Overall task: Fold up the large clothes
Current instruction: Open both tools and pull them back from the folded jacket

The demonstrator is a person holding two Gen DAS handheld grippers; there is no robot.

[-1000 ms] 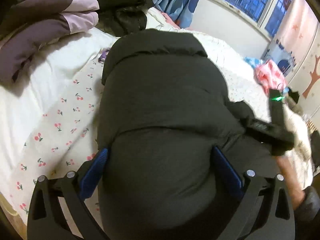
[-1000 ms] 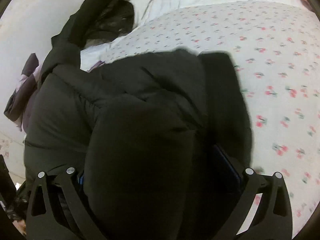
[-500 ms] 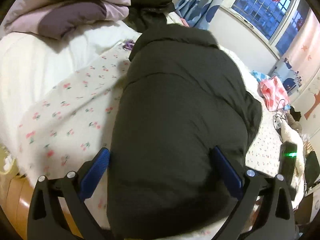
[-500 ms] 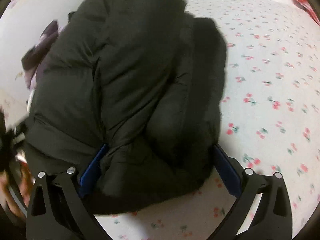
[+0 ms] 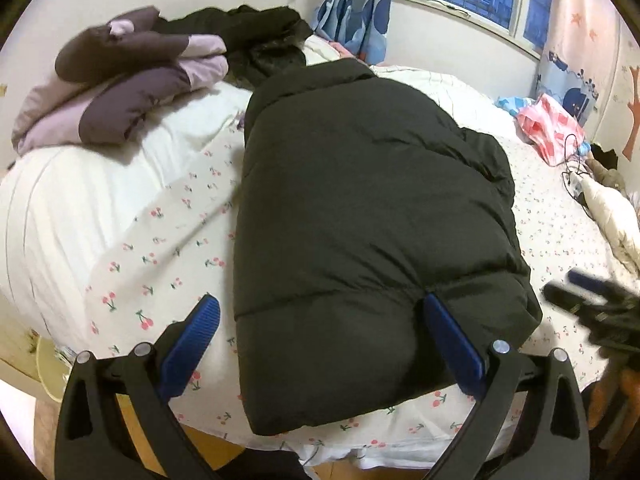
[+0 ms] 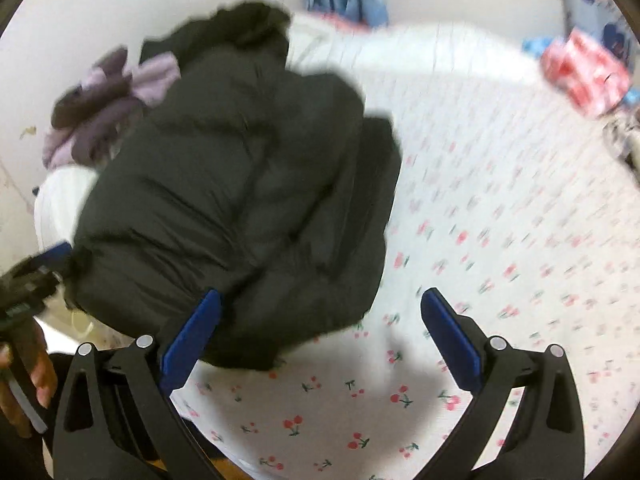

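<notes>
Left gripper (image 5: 320, 340) is spread wide, straddling the near end of the folded black puffer jacket (image 5: 360, 208) on the cherry-print bed sheet (image 5: 160, 240). Right gripper (image 6: 320, 336) is wide too, gripping nothing, jacket just left. No readable writing anywhere.

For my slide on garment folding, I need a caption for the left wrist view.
Open left gripper over a folded black puffer jacket on a cherry-print bedsheet, purple jacket piled behind.
</notes>
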